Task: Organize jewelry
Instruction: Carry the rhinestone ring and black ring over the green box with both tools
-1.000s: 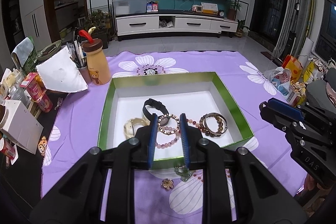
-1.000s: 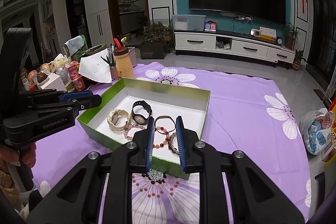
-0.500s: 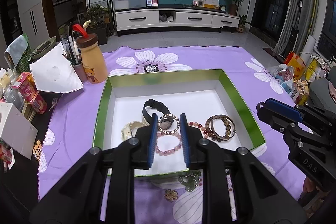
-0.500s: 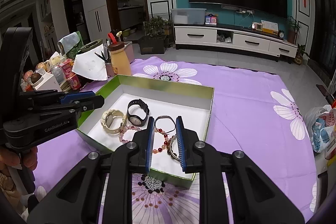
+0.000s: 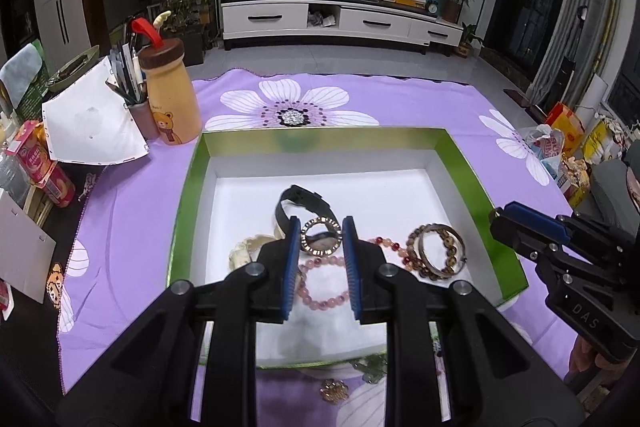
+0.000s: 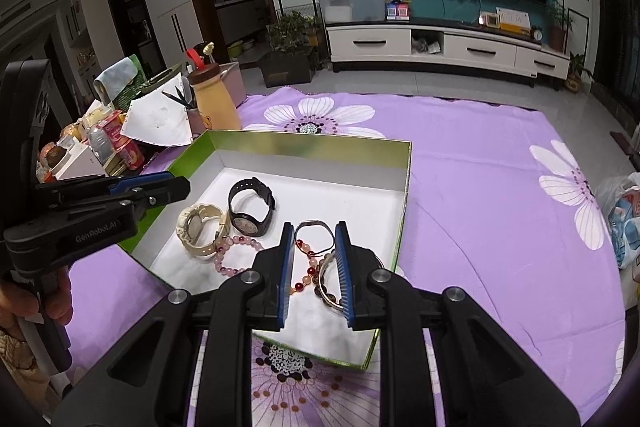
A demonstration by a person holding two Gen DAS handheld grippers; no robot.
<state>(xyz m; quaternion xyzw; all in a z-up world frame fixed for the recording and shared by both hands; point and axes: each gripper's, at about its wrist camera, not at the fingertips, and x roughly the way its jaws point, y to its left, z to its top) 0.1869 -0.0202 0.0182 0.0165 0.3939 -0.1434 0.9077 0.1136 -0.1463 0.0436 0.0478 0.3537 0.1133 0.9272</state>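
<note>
While "GenRobot.AI" marks the left tongs (image 6: 182,187), both left and right tongs (image 6: 313,273) hang narrow and empty over the green box (image 6: 316,149) holding watches and bracelets.

Both grippers come forward and down toward the green box (image 5: 188,195). In the left wrist view the box now fills more of the frame than a second ago, and the left gripper (image 5: 320,231) frames the black watch (image 5: 304,211) and pink bead bracelet (image 5: 324,283) more closely, its tips now well over the box's 6 o'clock wall. In the right wrist view the right gripper (image 6: 310,239) has advanced over the same wall, above the red bead bracelet (image 6: 306,267) and brown bracelets (image 6: 326,279).
</note>
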